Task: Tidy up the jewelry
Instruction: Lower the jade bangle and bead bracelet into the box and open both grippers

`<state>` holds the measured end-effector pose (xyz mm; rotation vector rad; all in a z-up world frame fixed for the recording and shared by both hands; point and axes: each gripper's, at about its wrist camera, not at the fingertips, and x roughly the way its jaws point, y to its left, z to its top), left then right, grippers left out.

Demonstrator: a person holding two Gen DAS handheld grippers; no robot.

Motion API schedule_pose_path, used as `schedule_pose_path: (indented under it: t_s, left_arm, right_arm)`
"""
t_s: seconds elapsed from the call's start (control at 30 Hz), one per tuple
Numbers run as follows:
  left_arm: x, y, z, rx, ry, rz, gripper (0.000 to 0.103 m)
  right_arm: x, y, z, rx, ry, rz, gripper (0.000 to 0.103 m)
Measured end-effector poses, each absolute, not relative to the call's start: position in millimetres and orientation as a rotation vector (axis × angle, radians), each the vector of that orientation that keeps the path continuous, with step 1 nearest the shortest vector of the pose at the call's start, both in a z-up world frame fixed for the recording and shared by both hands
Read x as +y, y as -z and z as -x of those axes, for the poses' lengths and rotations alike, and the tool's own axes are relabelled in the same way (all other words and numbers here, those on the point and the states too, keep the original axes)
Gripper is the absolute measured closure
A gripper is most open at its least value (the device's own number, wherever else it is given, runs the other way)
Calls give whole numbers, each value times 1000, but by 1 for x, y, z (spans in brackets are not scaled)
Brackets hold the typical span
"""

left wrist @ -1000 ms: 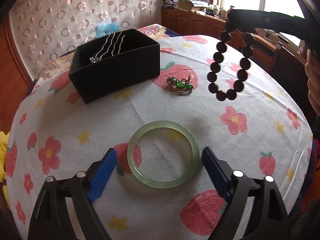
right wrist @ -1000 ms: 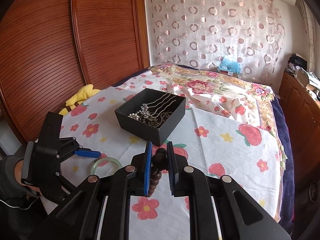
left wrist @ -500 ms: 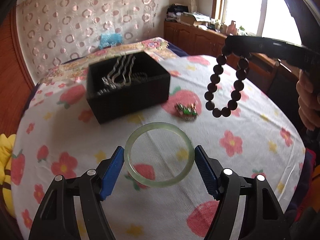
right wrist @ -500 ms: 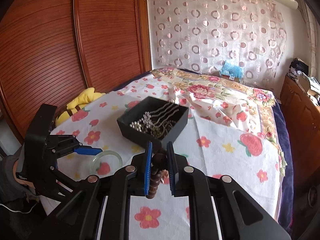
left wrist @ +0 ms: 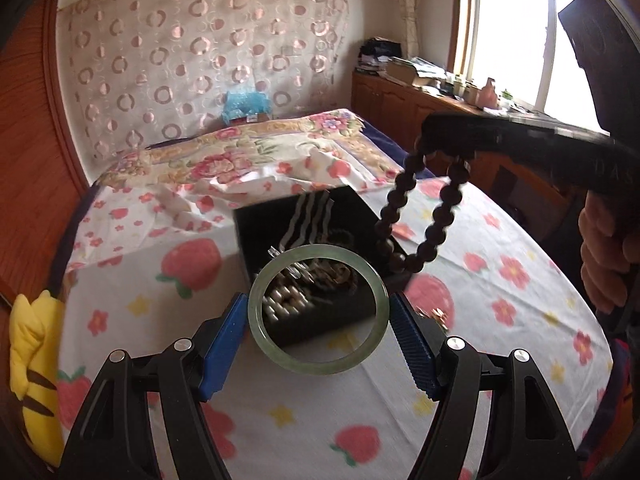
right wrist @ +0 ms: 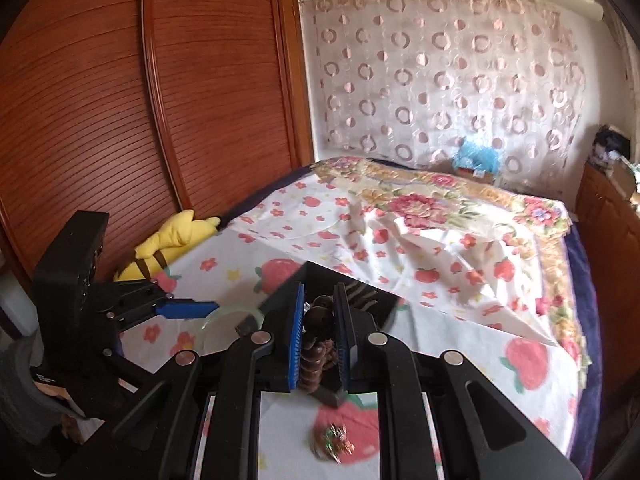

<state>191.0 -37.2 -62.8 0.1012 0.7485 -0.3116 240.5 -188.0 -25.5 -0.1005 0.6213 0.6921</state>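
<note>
Left tongs (left wrist: 318,322) clamp smooth jade bangle (left wrist: 276,346); right tongs (right wrist: 318,336) — round wooden-bead bracelet (left wrist: 434,230).

A bed (right wrist: 460,240) with a flowered cover fills the room. Beside it stands a reddish wooden slatted wardrobe (right wrist: 120,100). A sheer curtain (left wrist: 200,60) with pink rings covers the far wall. Bright daylight enters the window (left wrist: 516,28) above low wooden cabinets (left wrist: 400,104).
</note>
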Motion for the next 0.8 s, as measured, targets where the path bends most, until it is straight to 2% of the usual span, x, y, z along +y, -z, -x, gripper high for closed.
schedule_pose_path:
  t_s: [0.27, 0.33, 0.57, 0.63, 0.67, 0.7, 0.8]
  left_arm:
    - [-30, 65, -227, 772, 280, -89, 34]
    - [-32, 66, -234, 773, 276, -99, 34]
    - [-39, 67, -253, 781, 271, -92, 34]
    - [-42, 66, -253, 771, 269, -90, 31]
    - [-43, 64, -251, 759, 269, -86, 25]
    - [-44, 63, -249, 751, 272, -85, 23]
    - [-48, 59, -240, 735, 286, -81, 23]
  right_arm:
    - [-165, 52, -267, 708, -682, 94, 86]
    - [-170, 53, -267, 709, -671, 85, 80]
    - [-208, 64, -261, 719, -616, 65, 80]
    - [-217, 72, -258, 734, -604, 73, 80]
    - [-221, 76, -256, 742, -602, 79, 80]
    - [-225, 84, -252, 755, -599, 89, 80]
    - [-232, 105, -241, 795, -598, 117, 80]
